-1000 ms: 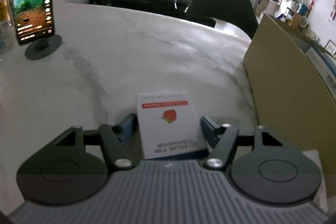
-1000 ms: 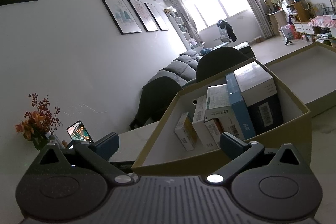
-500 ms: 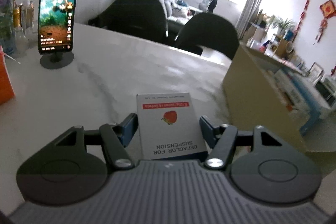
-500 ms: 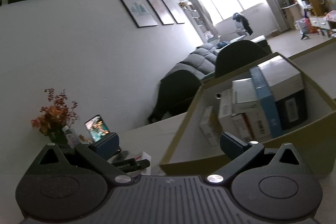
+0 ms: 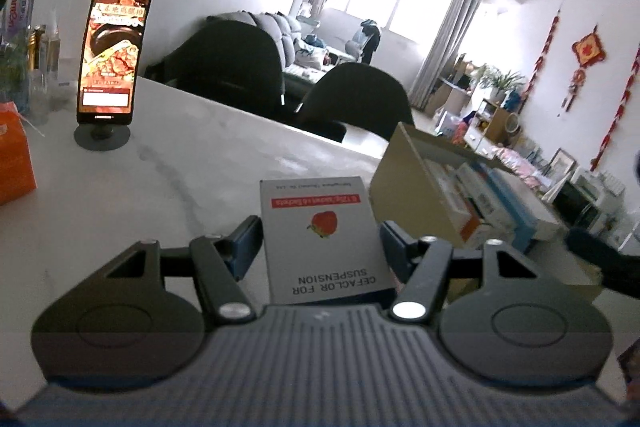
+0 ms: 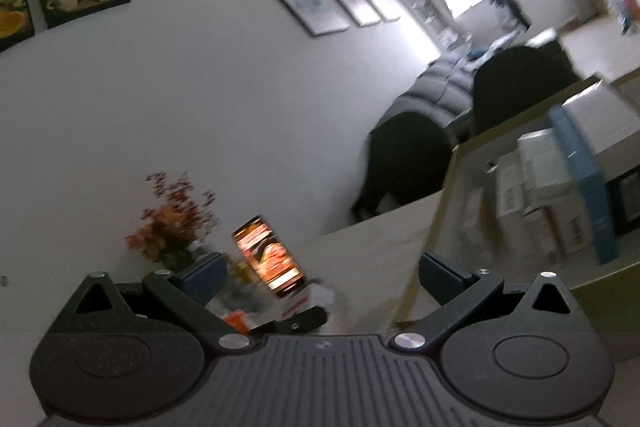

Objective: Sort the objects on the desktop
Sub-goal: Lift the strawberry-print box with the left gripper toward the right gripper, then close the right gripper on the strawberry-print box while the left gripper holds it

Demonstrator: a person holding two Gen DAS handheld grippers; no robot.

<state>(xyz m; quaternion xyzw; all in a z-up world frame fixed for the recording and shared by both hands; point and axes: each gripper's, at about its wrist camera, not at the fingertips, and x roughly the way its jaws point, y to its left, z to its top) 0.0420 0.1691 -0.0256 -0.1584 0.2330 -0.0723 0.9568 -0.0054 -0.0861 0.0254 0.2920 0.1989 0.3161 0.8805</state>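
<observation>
Marble table; bright living room

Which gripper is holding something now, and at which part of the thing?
The left gripper holds the white medicine box by its two long side edges, printed face up. The right gripper is open and holds nothing.

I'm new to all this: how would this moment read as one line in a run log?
left gripper: shut on medicine box, off the table | right gripper: open, empty | cardboard box: already holds boxes
</observation>
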